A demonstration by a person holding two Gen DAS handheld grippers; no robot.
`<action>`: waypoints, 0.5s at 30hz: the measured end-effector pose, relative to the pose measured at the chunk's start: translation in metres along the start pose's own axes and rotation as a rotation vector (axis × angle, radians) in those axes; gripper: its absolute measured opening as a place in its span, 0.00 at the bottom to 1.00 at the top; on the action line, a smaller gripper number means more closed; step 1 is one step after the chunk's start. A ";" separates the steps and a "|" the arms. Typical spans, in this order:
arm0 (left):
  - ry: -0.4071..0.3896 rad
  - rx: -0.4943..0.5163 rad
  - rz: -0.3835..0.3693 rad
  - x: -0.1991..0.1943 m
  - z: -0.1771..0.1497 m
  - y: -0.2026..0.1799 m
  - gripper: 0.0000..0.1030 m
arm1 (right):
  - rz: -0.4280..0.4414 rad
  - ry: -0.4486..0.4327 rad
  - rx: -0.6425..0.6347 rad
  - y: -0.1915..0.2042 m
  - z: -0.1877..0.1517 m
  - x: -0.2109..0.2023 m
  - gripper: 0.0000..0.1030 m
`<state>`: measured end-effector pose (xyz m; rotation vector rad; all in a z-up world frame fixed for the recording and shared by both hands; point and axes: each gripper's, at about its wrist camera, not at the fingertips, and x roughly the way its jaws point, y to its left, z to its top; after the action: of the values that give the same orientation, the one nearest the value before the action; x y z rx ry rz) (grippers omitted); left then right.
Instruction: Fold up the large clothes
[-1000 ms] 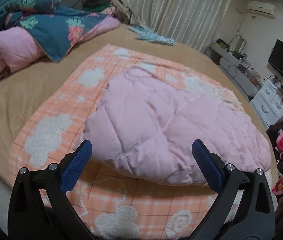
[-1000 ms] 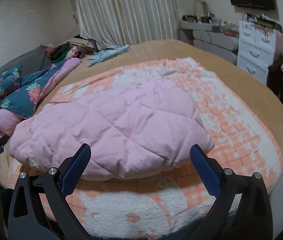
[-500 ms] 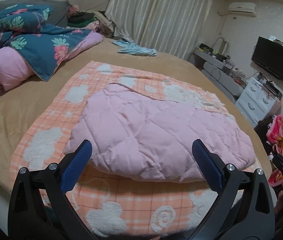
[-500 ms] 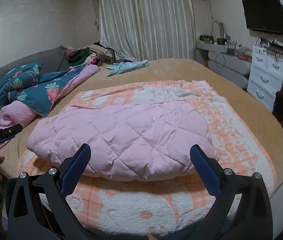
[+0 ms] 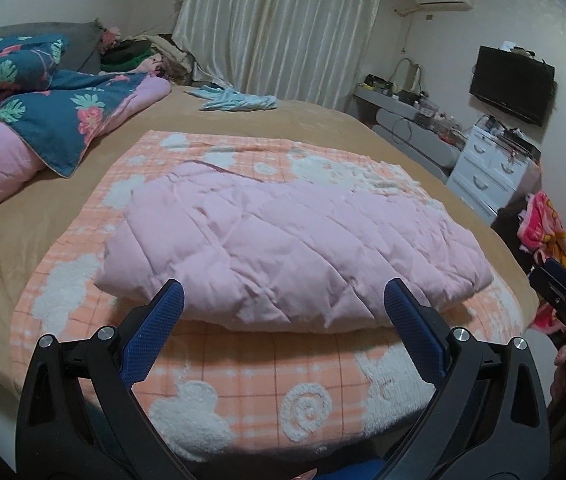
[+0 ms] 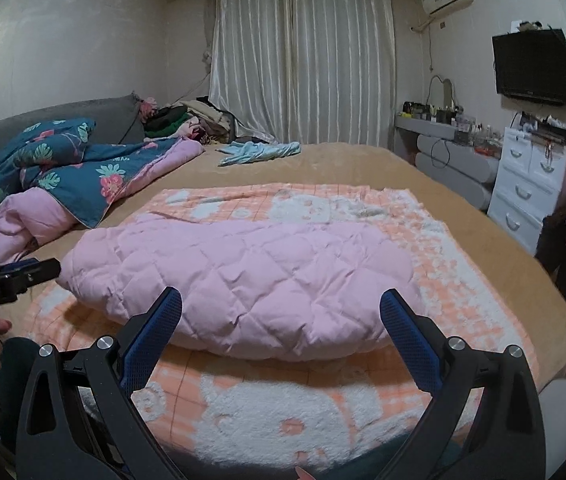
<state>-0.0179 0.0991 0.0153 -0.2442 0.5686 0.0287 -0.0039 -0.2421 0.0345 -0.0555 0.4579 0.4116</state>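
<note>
Blue pads: textured blue rubber on black plastic arms; the left gripper [image 5: 283, 300] has its fingers spread wide with nothing between them, held just short of the bed's near edge
Right tool: the right gripper [image 6: 281, 308] matches it, fingers wide apart and empty; silver bolts show on the black frame
Near cloth: a fleecy orange-and-white checked blanket [image 5: 243, 384] lies flat under both tools; raised white terry shapes, flowers and a swirl, stand out from the peach grid
Task item: the pink quilted coat [image 5: 283, 248] lies folded in a puffy oblong bundle on the middle of that blanket; diamond stitching, soft creases, rounded edges; in the right view the coat [image 6: 243, 280] sits just beyond the finger tips, not touched by either tool
Bed: a tan bedspread [image 5: 315, 124] runs smooth all round the blanket
Left side: a dark teal floral duvet [image 5: 43, 120] with pink lining is heaped in a rumple, well apart from the coat
Far edge: a pale blue garment [image 5: 239, 101] lies crumpled near the bed's far side; behind it a pile of clothes [image 6: 191, 120]
Backdrop: pleated cream curtains [image 6: 303, 64] hang full height; a white drawer chest [image 6: 531, 184] stands at the right, drawers closed, small clutter on top too small to tell
</note>
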 end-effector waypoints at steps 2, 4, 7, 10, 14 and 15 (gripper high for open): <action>0.010 0.004 -0.009 0.003 -0.007 -0.004 0.91 | 0.006 0.026 0.016 0.002 -0.008 0.005 0.96; 0.025 0.019 -0.016 0.008 -0.014 -0.009 0.91 | 0.001 0.052 0.012 0.006 -0.016 0.011 0.96; 0.050 0.039 -0.019 0.015 -0.023 -0.012 0.91 | -0.011 0.094 0.009 0.009 -0.028 0.023 0.96; 0.076 0.043 -0.026 0.023 -0.031 -0.013 0.91 | -0.004 0.138 -0.011 0.014 -0.037 0.034 0.96; 0.096 0.046 -0.023 0.030 -0.036 -0.013 0.91 | 0.011 0.161 0.003 0.019 -0.044 0.044 0.96; 0.097 0.047 -0.021 0.031 -0.036 -0.013 0.91 | 0.017 0.164 0.000 0.021 -0.046 0.046 0.96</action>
<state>-0.0091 0.0764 -0.0277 -0.2068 0.6620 -0.0172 0.0059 -0.2124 -0.0257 -0.0856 0.6204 0.4254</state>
